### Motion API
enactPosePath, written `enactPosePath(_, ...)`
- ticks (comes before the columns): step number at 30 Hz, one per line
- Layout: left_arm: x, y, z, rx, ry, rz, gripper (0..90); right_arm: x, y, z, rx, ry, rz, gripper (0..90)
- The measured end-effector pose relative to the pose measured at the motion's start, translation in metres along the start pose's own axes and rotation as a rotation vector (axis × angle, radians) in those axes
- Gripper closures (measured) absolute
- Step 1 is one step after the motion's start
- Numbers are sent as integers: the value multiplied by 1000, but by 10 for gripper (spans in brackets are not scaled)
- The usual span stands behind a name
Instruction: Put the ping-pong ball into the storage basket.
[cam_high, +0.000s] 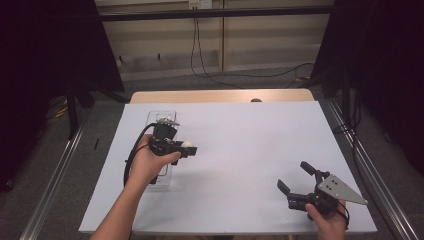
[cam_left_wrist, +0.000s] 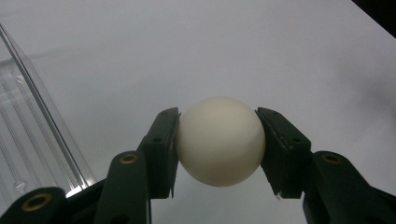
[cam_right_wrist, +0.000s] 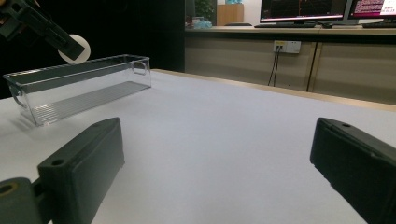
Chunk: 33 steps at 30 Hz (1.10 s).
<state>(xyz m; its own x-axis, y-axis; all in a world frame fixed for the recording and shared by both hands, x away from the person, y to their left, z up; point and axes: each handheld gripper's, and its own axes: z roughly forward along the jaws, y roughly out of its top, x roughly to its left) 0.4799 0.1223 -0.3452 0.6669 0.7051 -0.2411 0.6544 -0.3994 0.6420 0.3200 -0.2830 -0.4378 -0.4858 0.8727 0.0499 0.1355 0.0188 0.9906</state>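
Left claw (cam_left_wrist: 219, 140) clamped on white ball (cam_left_wrist: 220, 141), pads pressing both sides; ball is up off the white bench (cam_high: 240, 150), just beside the clear bin (cam_high: 161, 116). High view: bin's long axis runs away from the person, left side of bench. Right gripper view shows the bin's ribbed floor and end handle. Ball is round, no axis. Right claw (cam_high: 296, 178) wide open, empty, near corner.
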Motion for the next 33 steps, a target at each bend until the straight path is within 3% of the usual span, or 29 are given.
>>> enactPosePath(5, -1, 1, -1, 0, 4, -19, 513, 0, 0, 0, 2, 1, 1, 24)
enactPosePath(10, 1, 2, -3, 18, -17, 3, 513, 0, 0, 0, 2, 1, 1, 24)
enactPosePath(11, 0, 2, -3, 15, 2, 2, 513, 0, 0, 0, 2, 1, 1, 24)
enactPosePath(14, -1, 3, -3, -5, 6, -18, 513, 0, 0, 0, 1, 1, 1, 24)
enactPosePath(16, 0, 3, -4, 7, 6, -4, 513, 0, 0, 0, 1, 1, 1, 24)
enactPosePath(24, 0, 5, -5, -12, 11, -23, 513, 0, 0, 0, 0, 0, 2, 24)
enactPosePath(30, 3, 6, -9, 11, 6, 9, 513, 0, 0, 0, 0, 1, 3, 24)
enactPosePath(31, 1, 6, -8, -5, 6, -12, 513, 0, 0, 0, 0, 0, 3, 24)
enactPosePath(33, 3, 6, -10, 5, 10, 7, 513, 0, 0, 0, 0, 1, 3, 24)
